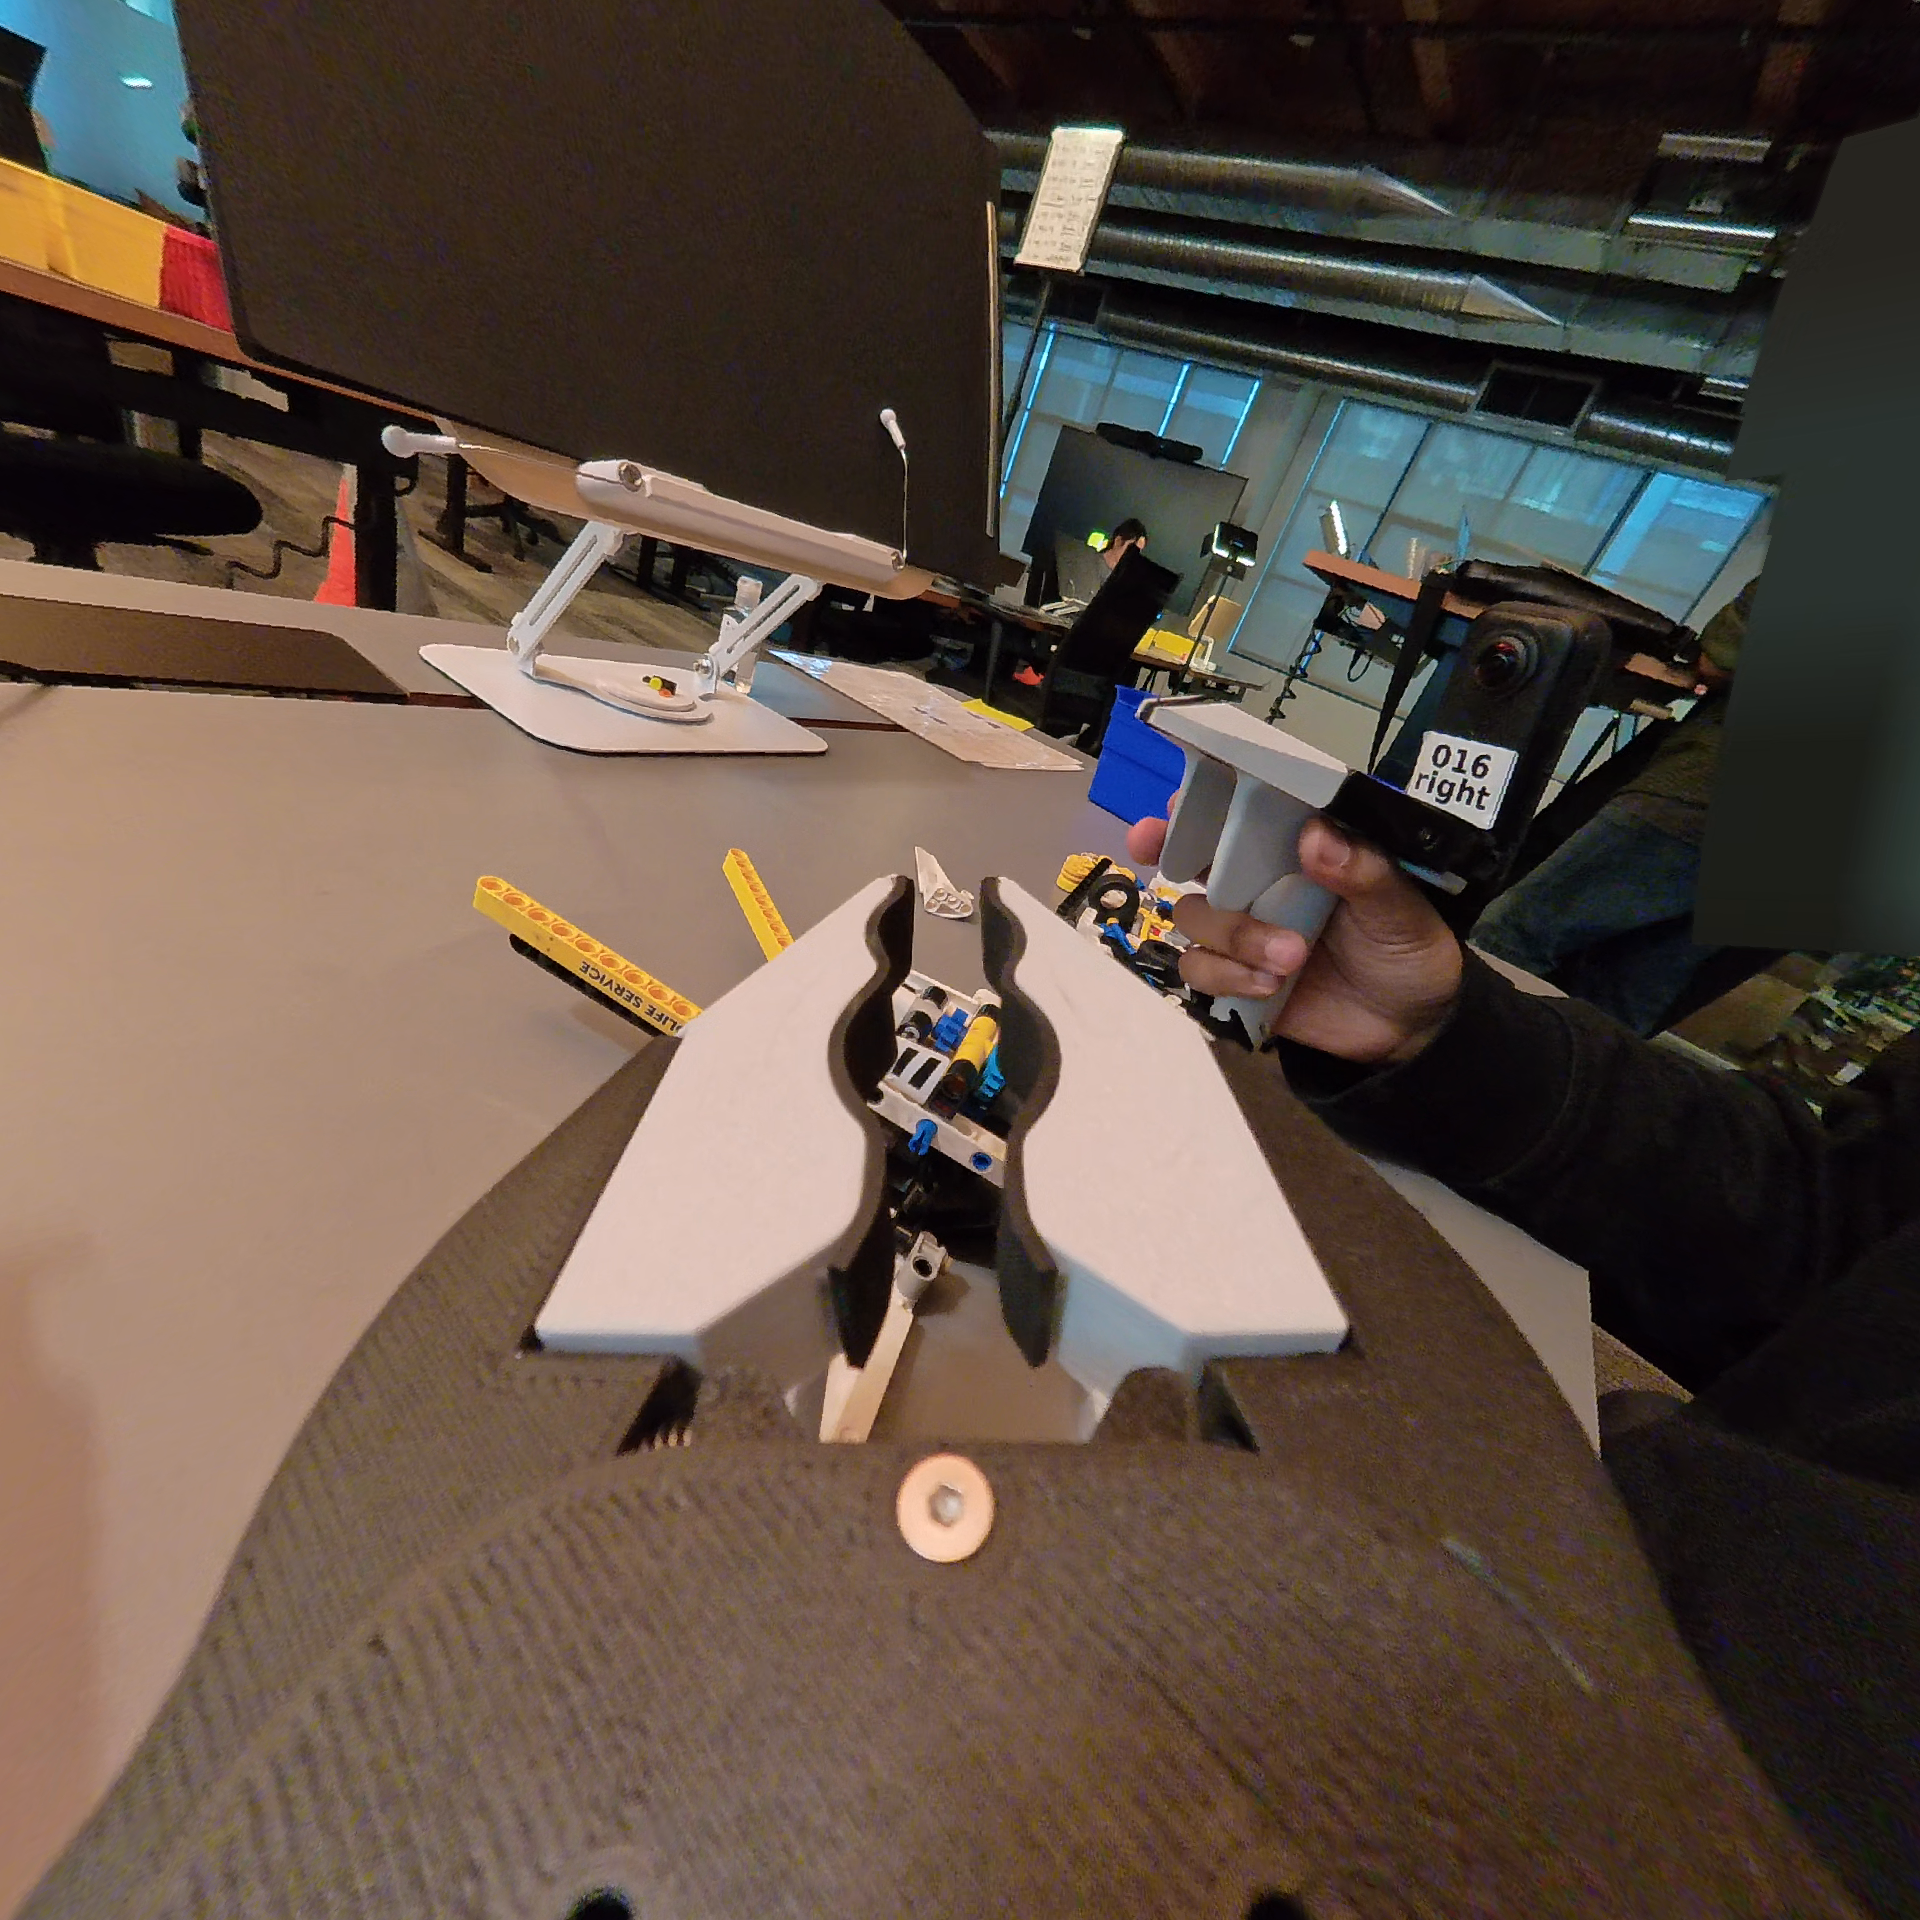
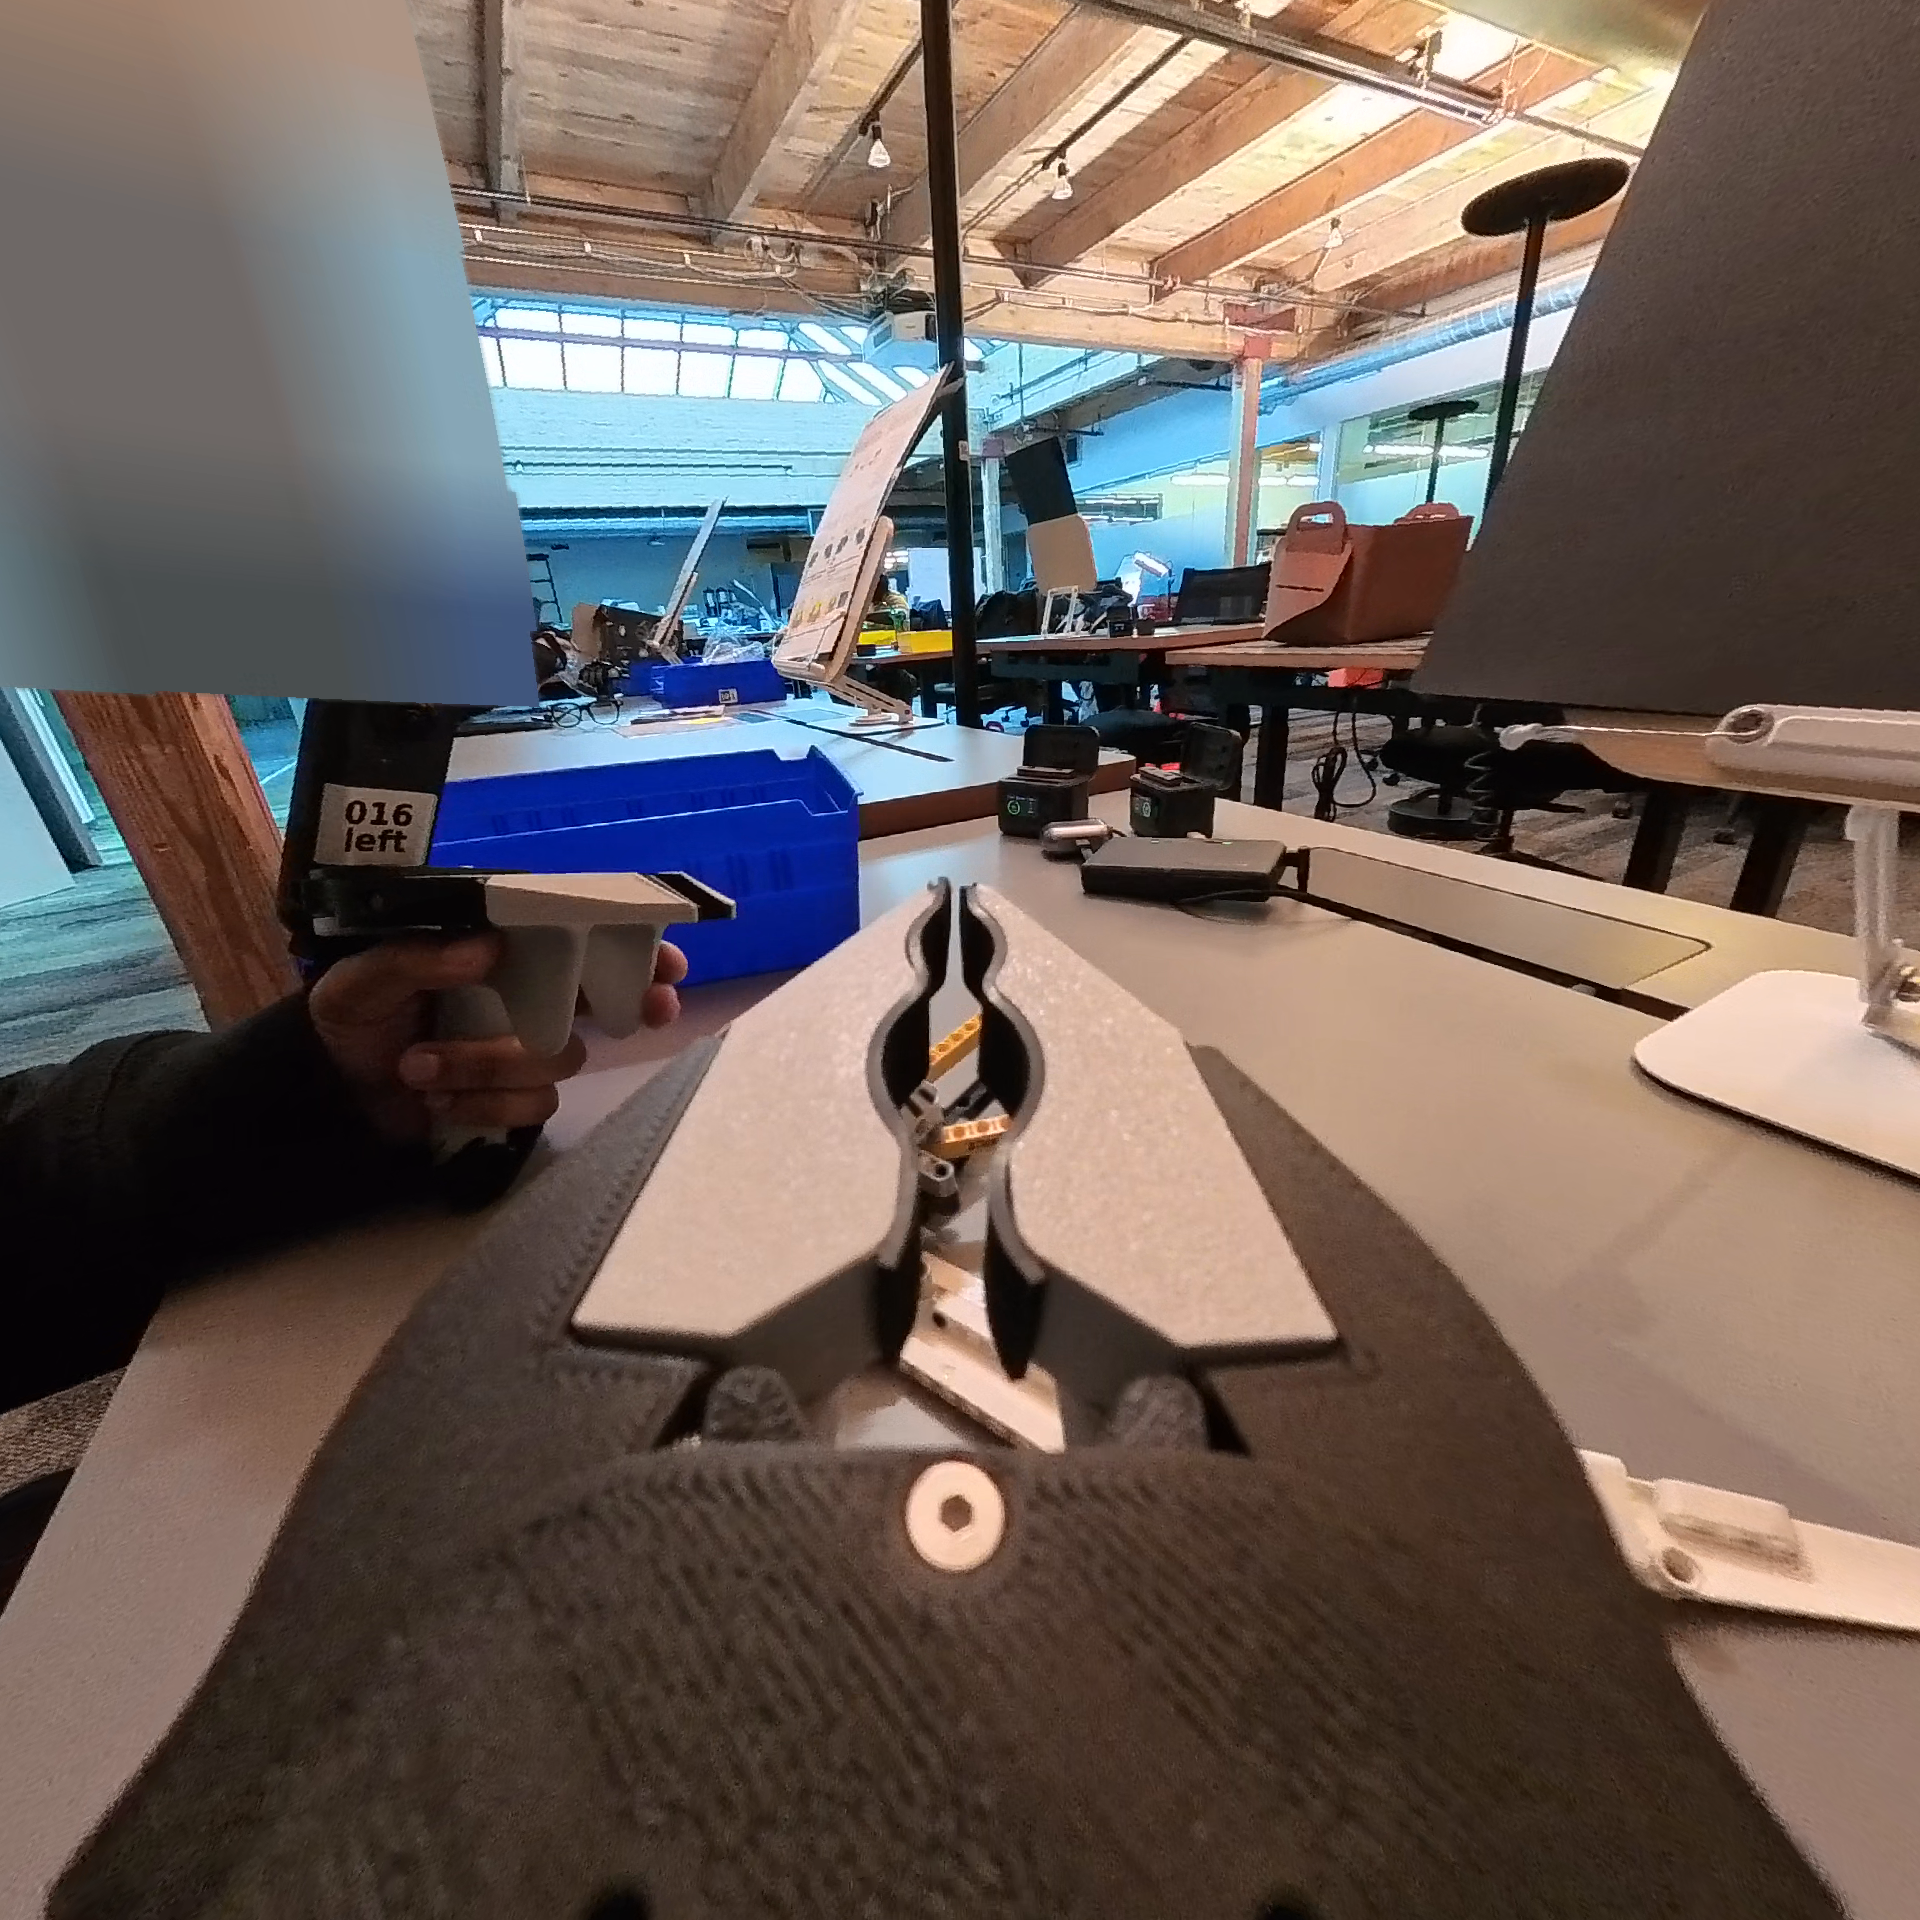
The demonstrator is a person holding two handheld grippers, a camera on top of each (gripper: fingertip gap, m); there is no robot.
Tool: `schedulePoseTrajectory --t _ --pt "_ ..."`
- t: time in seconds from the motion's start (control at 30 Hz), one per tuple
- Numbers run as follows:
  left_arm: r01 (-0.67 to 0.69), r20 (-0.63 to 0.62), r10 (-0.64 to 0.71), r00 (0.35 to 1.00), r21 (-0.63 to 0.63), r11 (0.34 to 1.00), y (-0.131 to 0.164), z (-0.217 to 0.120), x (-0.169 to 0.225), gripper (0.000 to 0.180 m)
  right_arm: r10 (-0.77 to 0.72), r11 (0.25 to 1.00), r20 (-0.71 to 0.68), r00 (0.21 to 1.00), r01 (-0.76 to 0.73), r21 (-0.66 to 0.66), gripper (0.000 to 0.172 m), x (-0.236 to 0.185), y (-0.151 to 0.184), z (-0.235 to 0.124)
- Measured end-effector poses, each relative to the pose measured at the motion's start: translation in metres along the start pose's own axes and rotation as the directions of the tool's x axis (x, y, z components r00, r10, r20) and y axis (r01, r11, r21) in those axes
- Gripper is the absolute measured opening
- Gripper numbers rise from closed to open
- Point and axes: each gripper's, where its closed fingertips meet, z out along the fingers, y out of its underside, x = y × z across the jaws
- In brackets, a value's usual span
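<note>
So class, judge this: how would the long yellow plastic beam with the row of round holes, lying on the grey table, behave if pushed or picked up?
The long yellow plastic beam looks rigid and probably light. Lying flat on the grey table, it would likely slide, not roll.

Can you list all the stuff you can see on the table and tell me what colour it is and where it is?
yellow beams: two, yellow with holes, on the grey table left of the left gripper's tips
small white wedge piece: one, white, just beyond the left gripper's tips
toy brick model: one, white, blue, yellow and black, below the left gripper's fingers
loose brick pile: one heap, black, yellow and blue, under the right hand
blue bin: one, blue, behind the left gripper
white stand: one, white, far side of table, carrying a dark board
black charger cases: two, black, beyond the right gripper
flat black box: one, black, beside the cases
left gripper: grey, tips slightly apart
right gripper: grey, tips closed
</note>
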Motion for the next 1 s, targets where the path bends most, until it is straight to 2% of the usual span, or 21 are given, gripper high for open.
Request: schedulePoseTrajectory --t 0.37,0.73,0.83,0.93,1.0 --pt "-0.002 -0.015 0.002 1.000 0.001 1.000 0.000 0.000 0.002 0.030 0.035 0.999 0.013 0.999 -0.035 -0.011 0.000 0.000 0.003 0.001" --pt "0.026 -0.022 -0.026 0.999 0.001 1.000 0.001 0.001 0.002 0.035 0.085 0.996 0.038 0.996 -0.085 -0.021 0.002 -0.003 0.007 0.001" --pt "0.084 -0.042 -0.084 0.996 -0.014 0.996 0.003 0.002 0.002 0.037 0.206 0.977 0.107 0.973 -0.199 -0.081 0.009 -0.010 0.016 0.004" --pt "0.114 -0.041 -0.114 0.993 -0.014 0.993 0.003 0.001 0.000 0.038 0.399 0.912 0.175 0.900 -0.370 -0.177 0.023 -0.018 0.024 0.006" --pt "0.117 -0.039 -0.117 0.992 -0.015 0.993 0.003 0.001 -0.001 0.038 0.496 0.867 0.199 0.845 -0.468 -0.174 0.025 -0.017 0.022 0.005"
